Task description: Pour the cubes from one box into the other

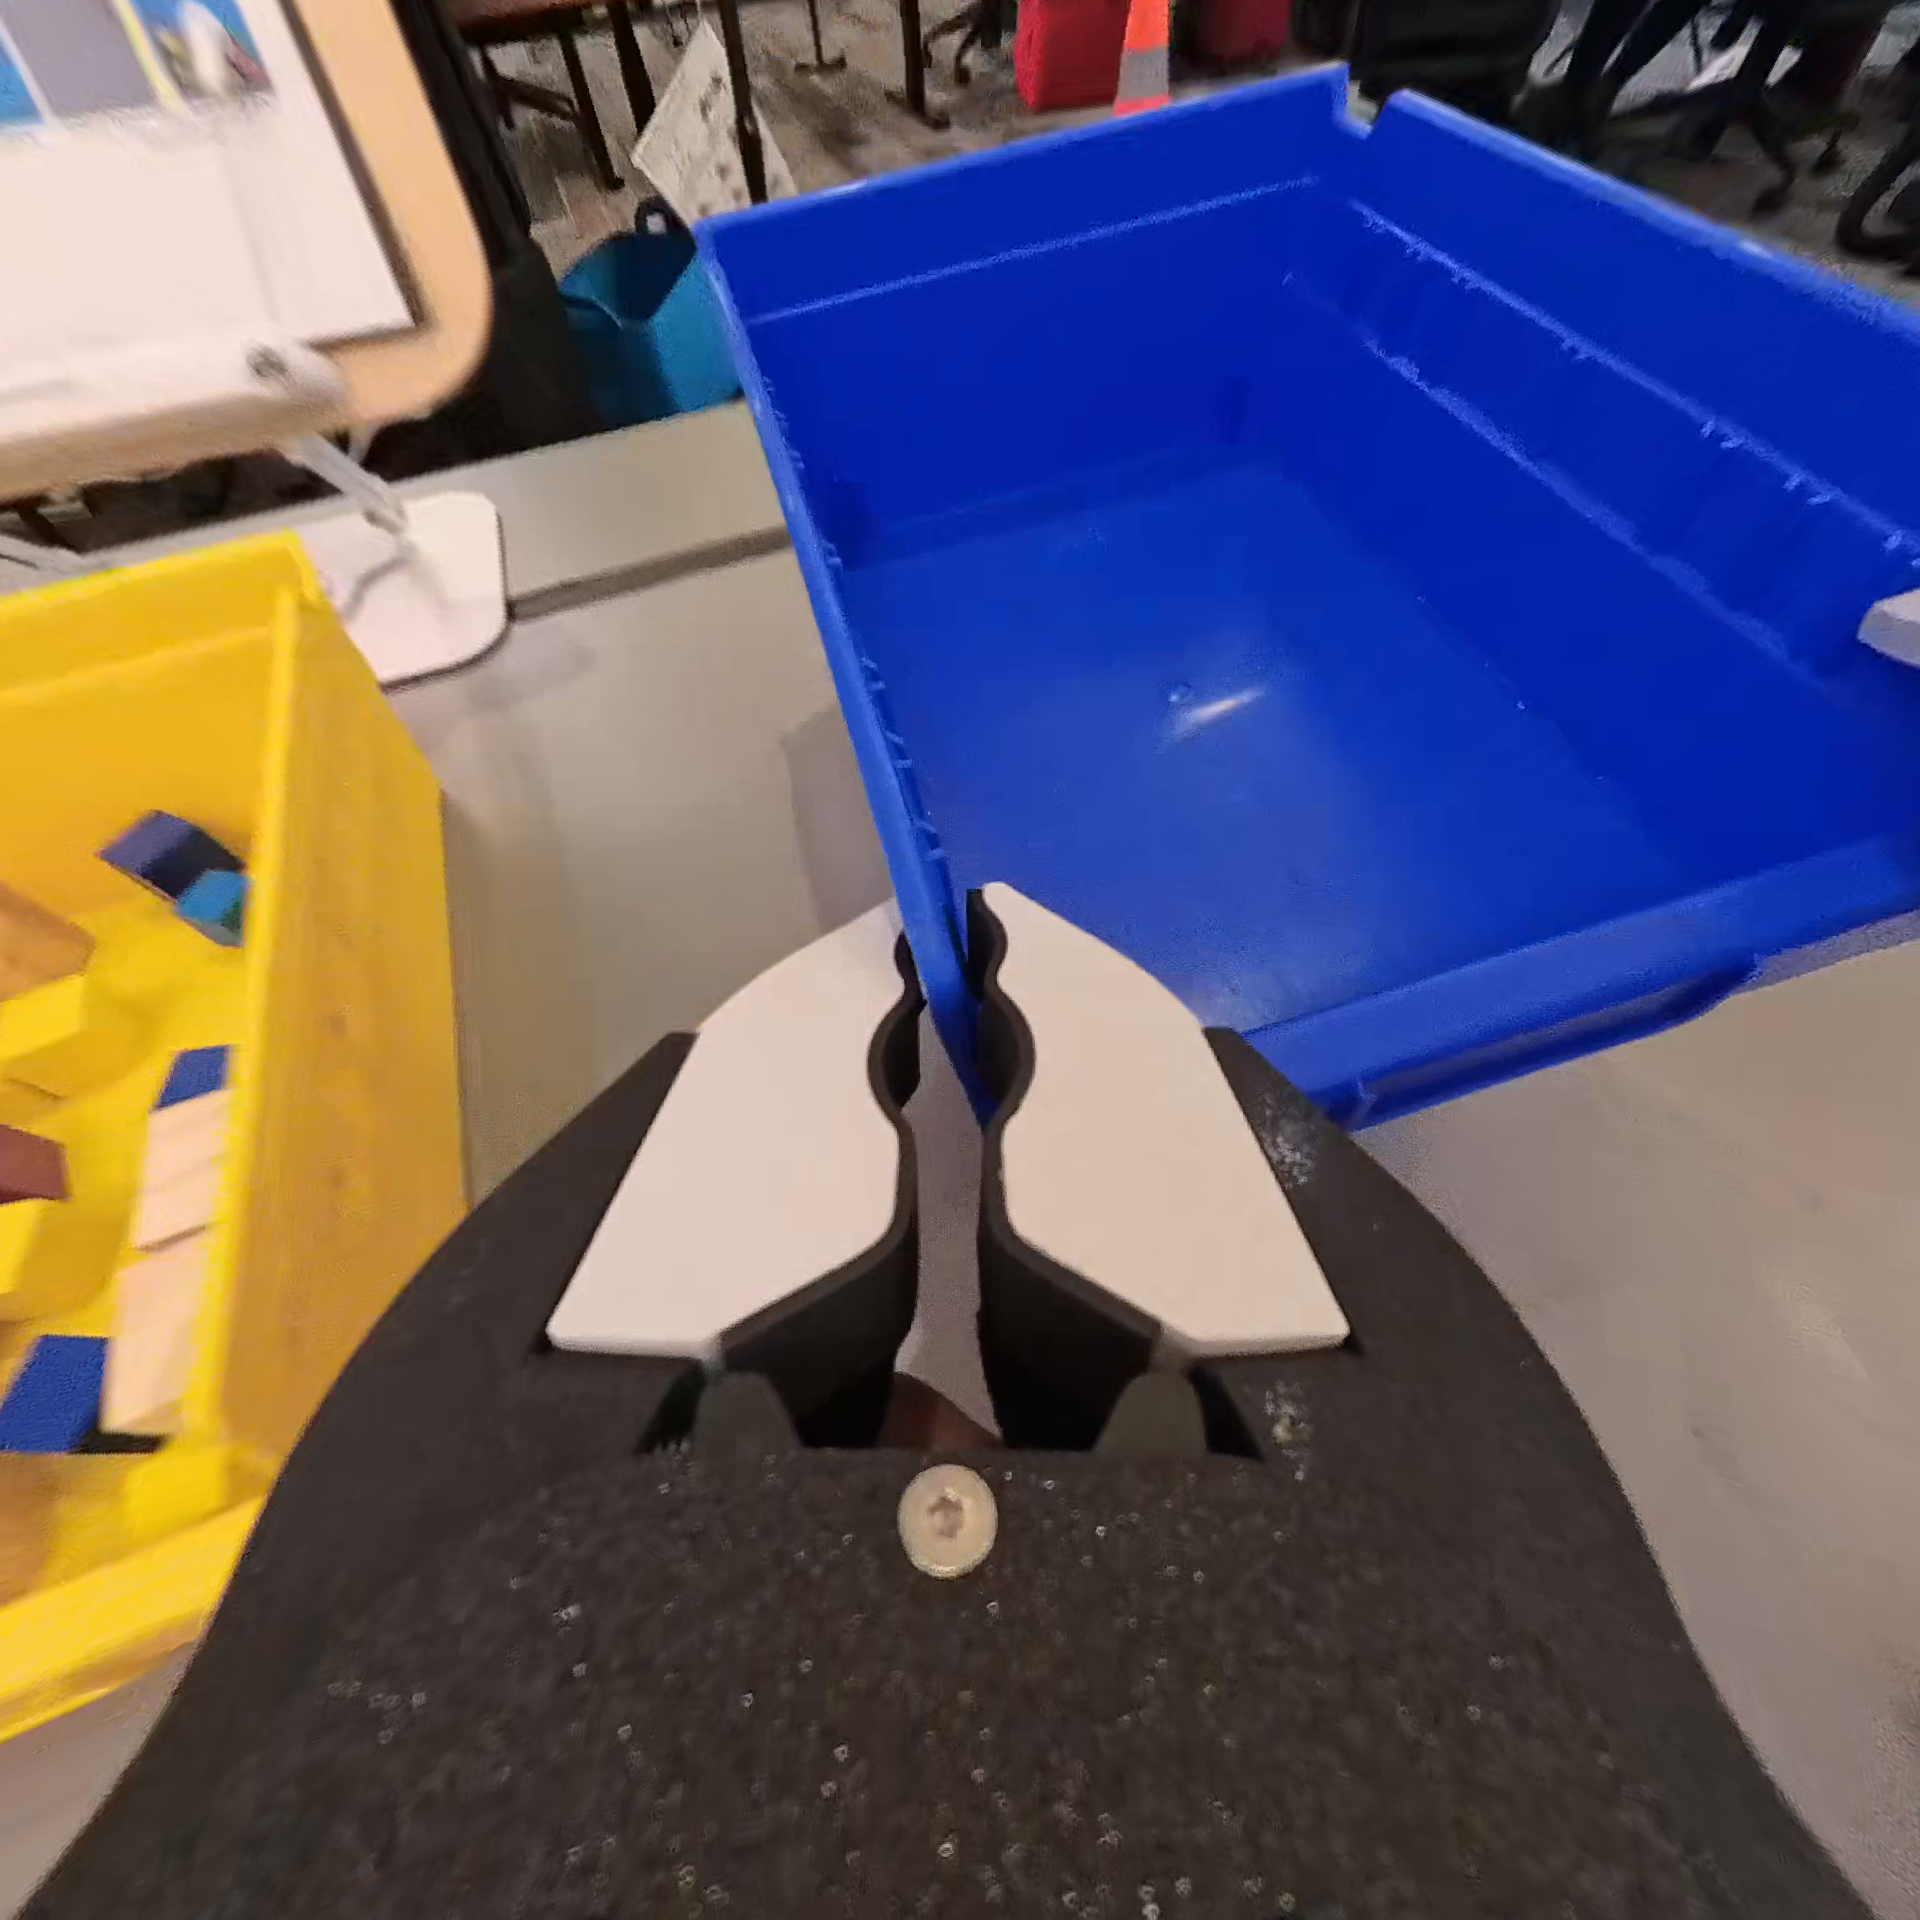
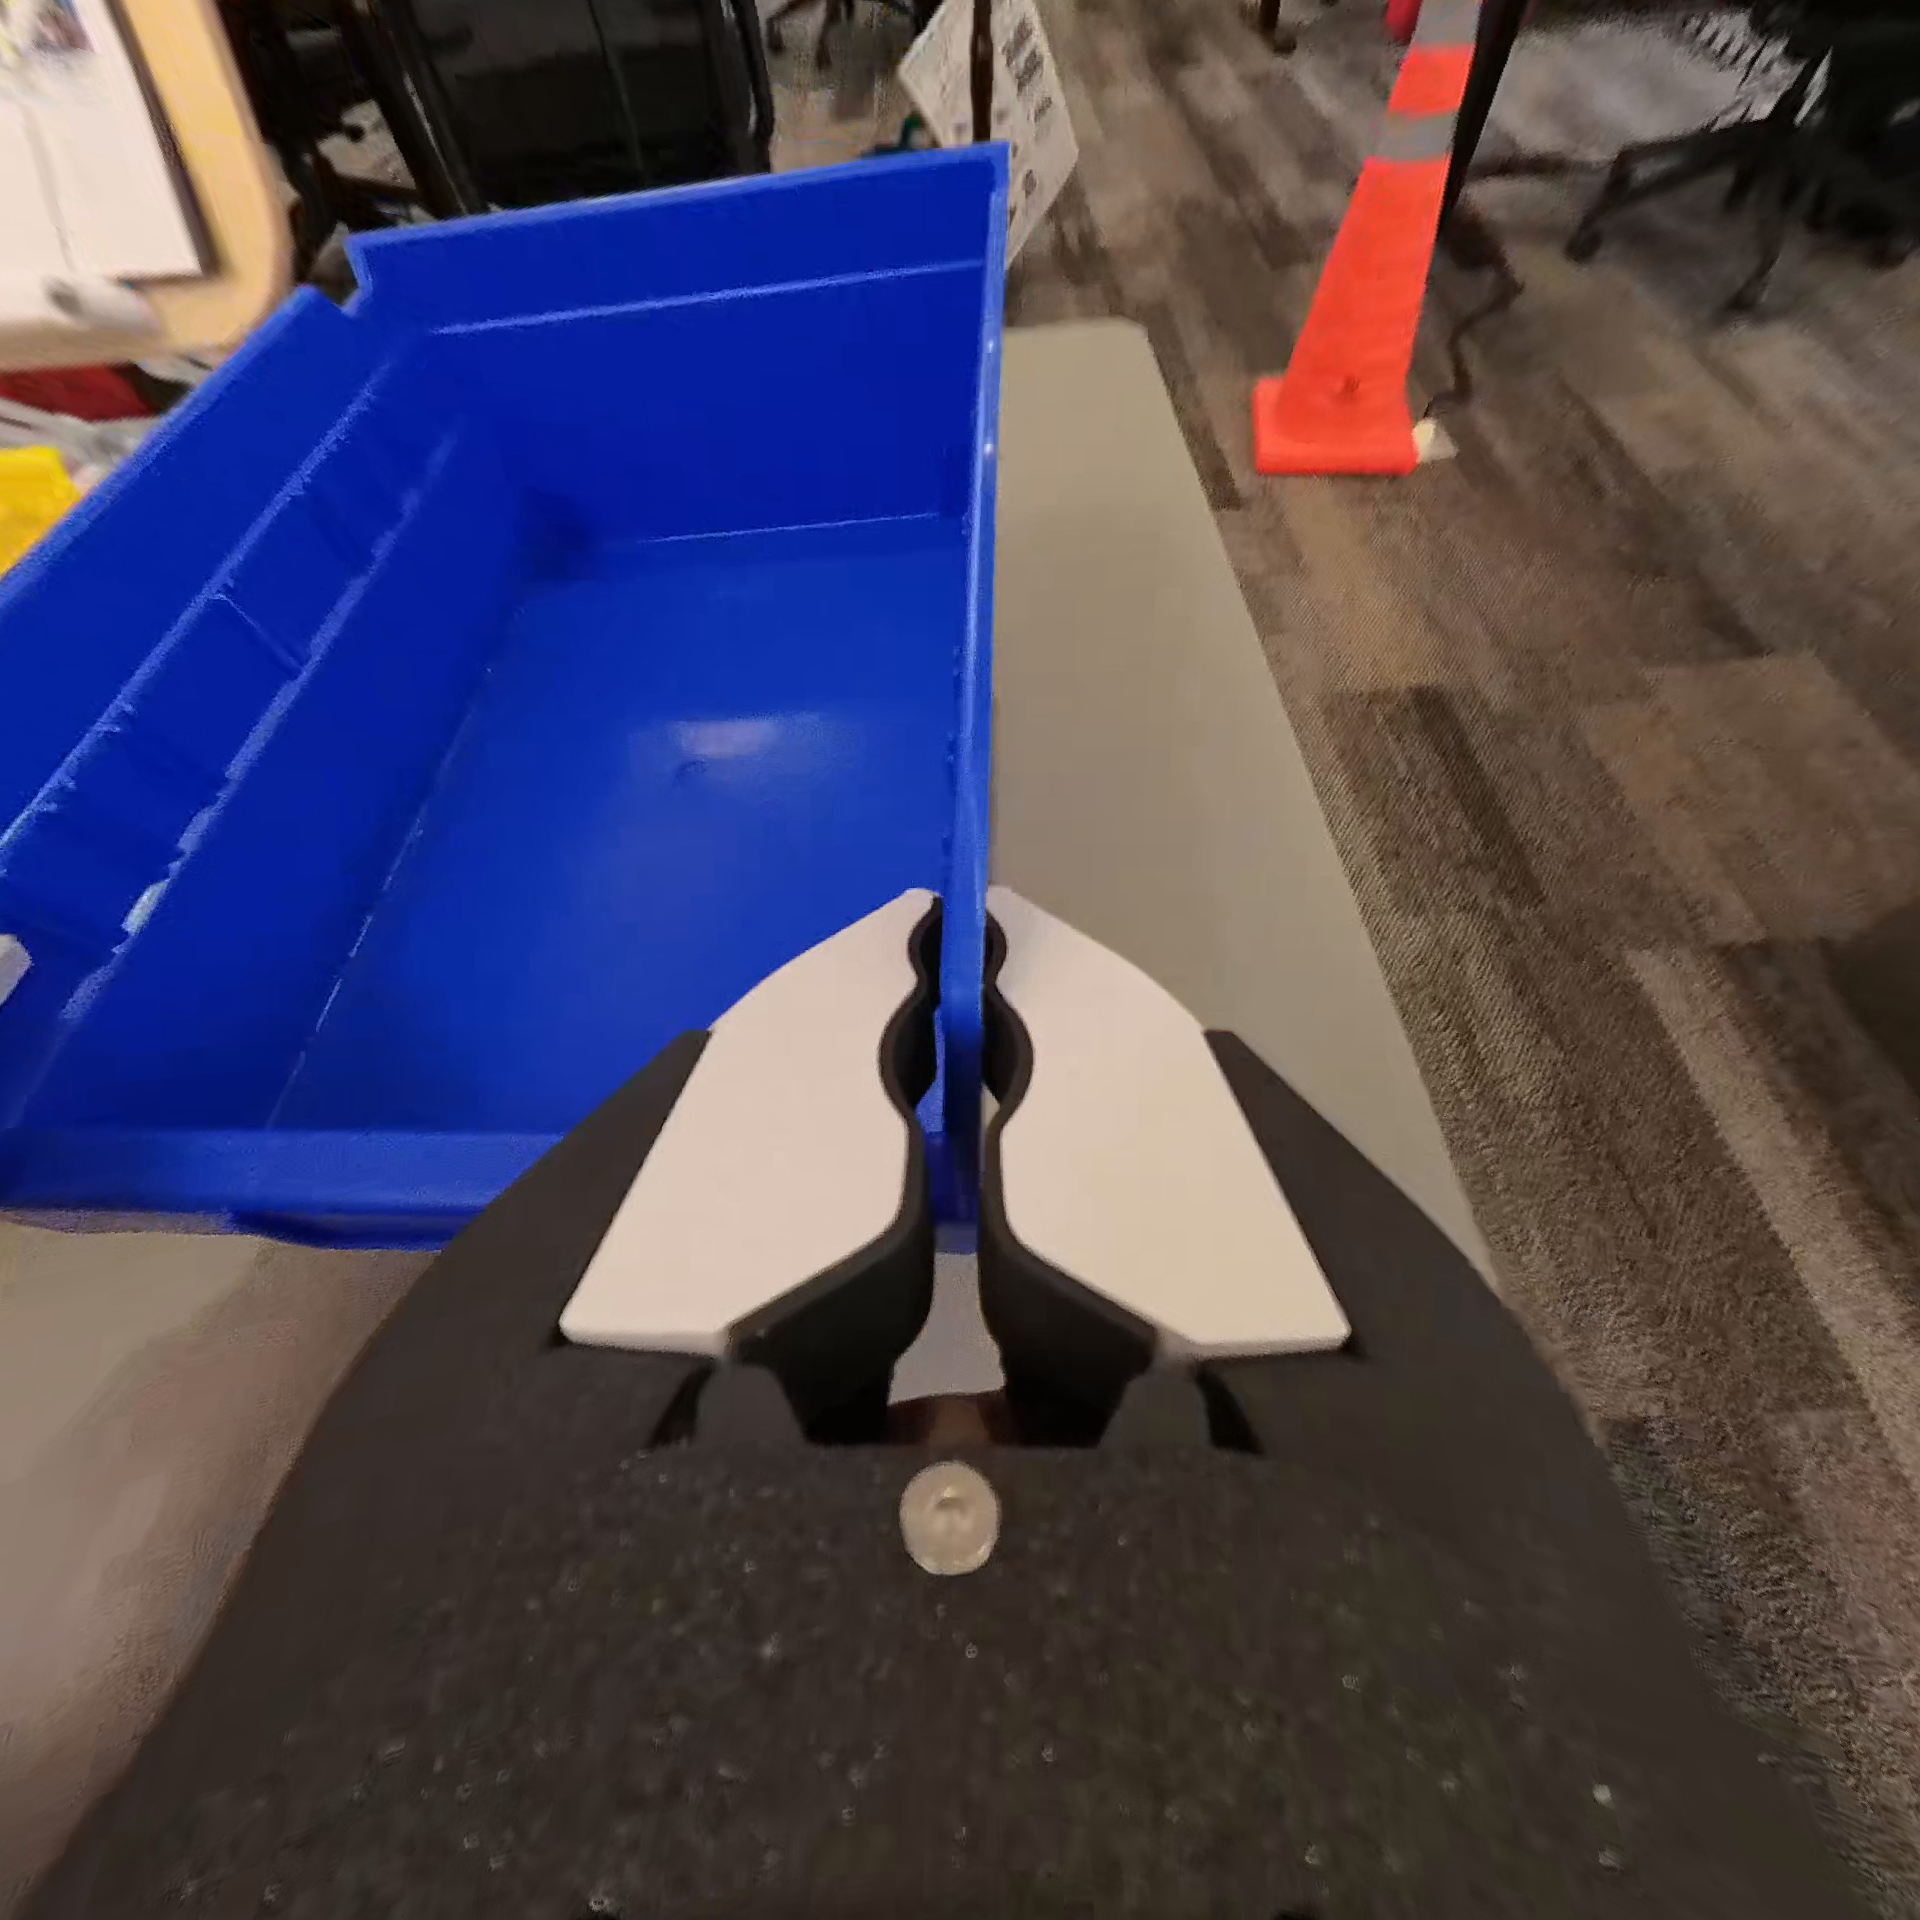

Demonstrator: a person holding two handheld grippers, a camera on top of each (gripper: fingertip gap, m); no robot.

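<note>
A blue box (image 1: 1351, 675) shows no cubes inside. My left gripper (image 1: 940, 935) is shut on its left side wall near the front corner. My right gripper (image 2: 961, 925) is shut on the same blue box (image 2: 644, 831) at its right side wall. The box looks tilted, and I cannot tell whether it rests on the grey table (image 1: 644, 790). A yellow box (image 1: 322, 1039) stands to the left on the table and holds several coloured cubes (image 1: 177, 862). The tip of the right gripper (image 1: 1896, 629) shows at the far right of the left wrist view.
A white stand base (image 1: 436, 582) sits on the table behind the yellow box. A whiteboard (image 1: 208, 208) and a teal bag (image 1: 644, 312) are beyond the table. An orange cone (image 2: 1361, 301) stands on the carpet to the right of the table's edge (image 2: 1247, 644).
</note>
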